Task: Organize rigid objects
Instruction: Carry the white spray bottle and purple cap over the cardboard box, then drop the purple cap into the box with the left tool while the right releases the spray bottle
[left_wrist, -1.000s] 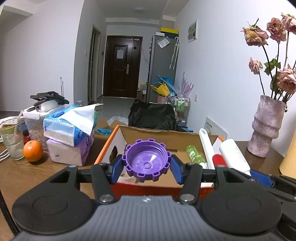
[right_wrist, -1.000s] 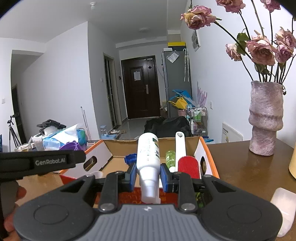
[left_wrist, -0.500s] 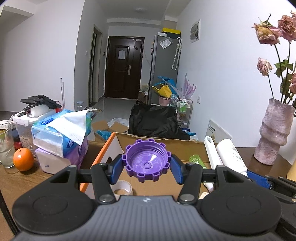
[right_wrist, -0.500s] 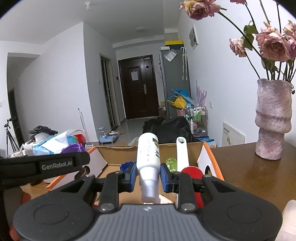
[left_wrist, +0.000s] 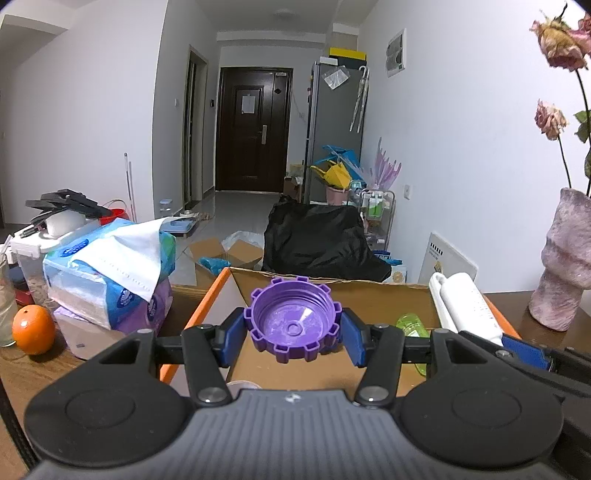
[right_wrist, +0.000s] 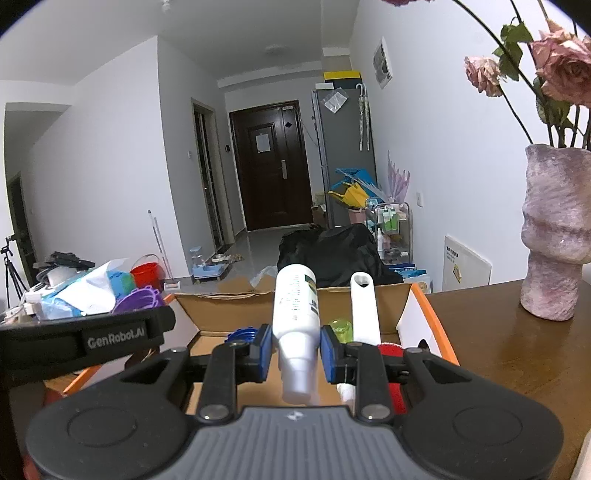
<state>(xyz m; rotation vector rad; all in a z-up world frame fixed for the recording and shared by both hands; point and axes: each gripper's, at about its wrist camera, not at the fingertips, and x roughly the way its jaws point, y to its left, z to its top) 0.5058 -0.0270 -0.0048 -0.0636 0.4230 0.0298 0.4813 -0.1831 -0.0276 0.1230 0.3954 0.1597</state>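
Dark wood surface (right_wrist: 509, 354), cluttered; cardboard box (left_wrist: 332, 290) centred. Purple cap (left_wrist: 293, 319) is pinched by the left gripper (left_wrist: 293, 332) fingers, white bottle (right_wrist: 295, 325) clamped by the right gripper (right_wrist: 295, 349), both over the box. Risk: bottle held at the narrow neck could pivot and slip; grippers close together, collision possible.

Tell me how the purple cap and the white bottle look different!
The purple cap is short, round and notched around its rim; the white bottle is tall and smooth. The cap shows its hollow inside to the camera, while the bottle stands with its narrow end down. The left gripper holds the cap; the right gripper holds the bottle. Both are plastic-looking and held over the cardboard box.
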